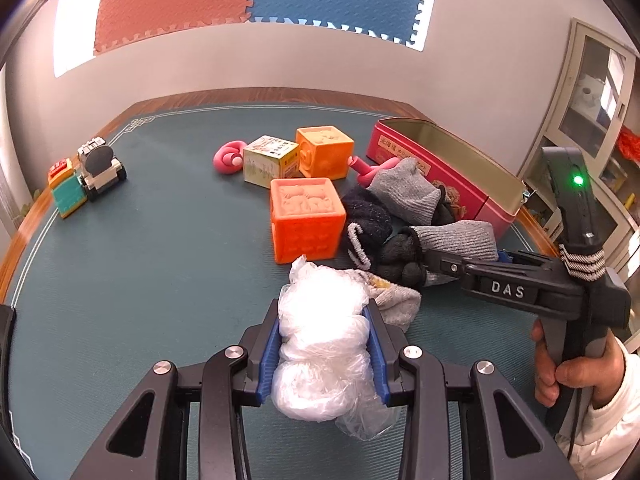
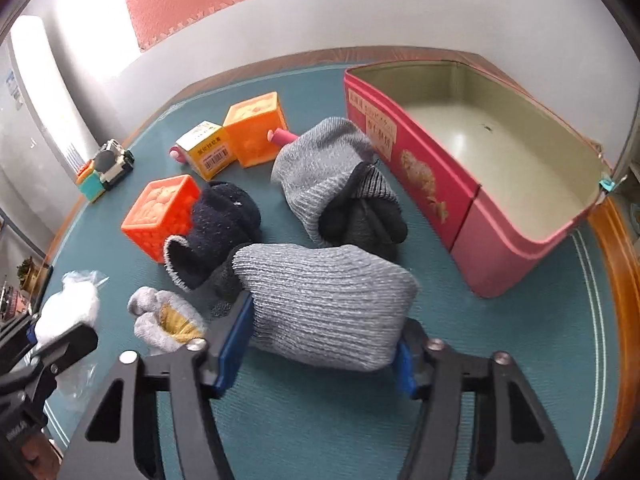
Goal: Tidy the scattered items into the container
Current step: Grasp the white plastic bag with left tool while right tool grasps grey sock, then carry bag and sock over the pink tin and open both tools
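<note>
The left gripper (image 1: 325,356) pinches a crumpled clear plastic bag (image 1: 320,344) near the desk's front edge. The right gripper (image 2: 320,340) brackets a grey ribbed knit sock (image 2: 324,304); whether it is clamped I cannot tell. Close firmly, then lift clear over the rim of the empty pink tin box (image 2: 472,208) at the desk's right edge.

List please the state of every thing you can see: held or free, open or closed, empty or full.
Left gripper: shut on plastic bag.
Plastic bag: crumpled, held.
Right gripper: fingers around grey glove, grip unclear.
Grey glove: lying on mat between the fingers.
Tin: open, empty.
Orange cubes: free on mat.
Yellow box: closed, free.
Toy car: upright, free.
</note>
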The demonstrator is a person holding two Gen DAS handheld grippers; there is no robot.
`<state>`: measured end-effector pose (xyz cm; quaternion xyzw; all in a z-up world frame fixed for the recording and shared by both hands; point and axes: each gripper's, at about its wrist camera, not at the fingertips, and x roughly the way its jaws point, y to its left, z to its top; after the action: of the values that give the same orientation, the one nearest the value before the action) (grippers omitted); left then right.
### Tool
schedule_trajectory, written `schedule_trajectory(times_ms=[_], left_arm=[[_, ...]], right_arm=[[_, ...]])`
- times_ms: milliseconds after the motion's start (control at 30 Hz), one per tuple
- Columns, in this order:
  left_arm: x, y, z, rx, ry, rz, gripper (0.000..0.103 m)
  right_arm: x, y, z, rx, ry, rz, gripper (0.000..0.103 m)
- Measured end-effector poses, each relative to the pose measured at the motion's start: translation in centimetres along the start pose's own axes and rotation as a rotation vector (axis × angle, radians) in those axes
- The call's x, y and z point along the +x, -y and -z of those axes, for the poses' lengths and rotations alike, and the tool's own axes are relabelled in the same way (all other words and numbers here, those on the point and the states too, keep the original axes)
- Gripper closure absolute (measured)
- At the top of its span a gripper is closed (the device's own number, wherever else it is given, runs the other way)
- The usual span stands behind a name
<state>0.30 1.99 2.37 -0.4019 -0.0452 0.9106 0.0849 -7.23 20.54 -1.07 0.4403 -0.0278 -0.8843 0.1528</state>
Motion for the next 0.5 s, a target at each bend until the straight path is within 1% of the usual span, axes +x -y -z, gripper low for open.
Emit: schedule_trajectory(times_ms=[67, 133, 233, 367, 500], left_arm=[[-0.2, 0.5, -0.3, 0.012, 0.002, 0.002, 0.064], [-0.4, 1.2, -0.7, 0.032, 0.009, 0.005, 0.064], [-0.6, 2.9, -1.5, 0.077, 0.021, 0.014, 0.064], [-0.8, 5.5, -3.2, 0.134, 0.053, 0.025, 0.064], [-0.6, 8.2, -5.5, 0.183, 0.099, 0.018, 0.064]], right_arm=[[-0.8, 0.2, 0.1, -0.007, 0.019, 0.009, 0.048], [-2.0, 0.6, 0.2, -0.019, 0.05, 0.039, 0.049], [-4.3, 1.9, -0.1, 0.0, 0.111, 0.064, 0.049], [-7.3, 4.1, -0.9, 0.036, 0.194, 0.119, 0.049], [-9.2, 6.5, -1.9, 0.084, 0.248, 0.175, 0.049]])
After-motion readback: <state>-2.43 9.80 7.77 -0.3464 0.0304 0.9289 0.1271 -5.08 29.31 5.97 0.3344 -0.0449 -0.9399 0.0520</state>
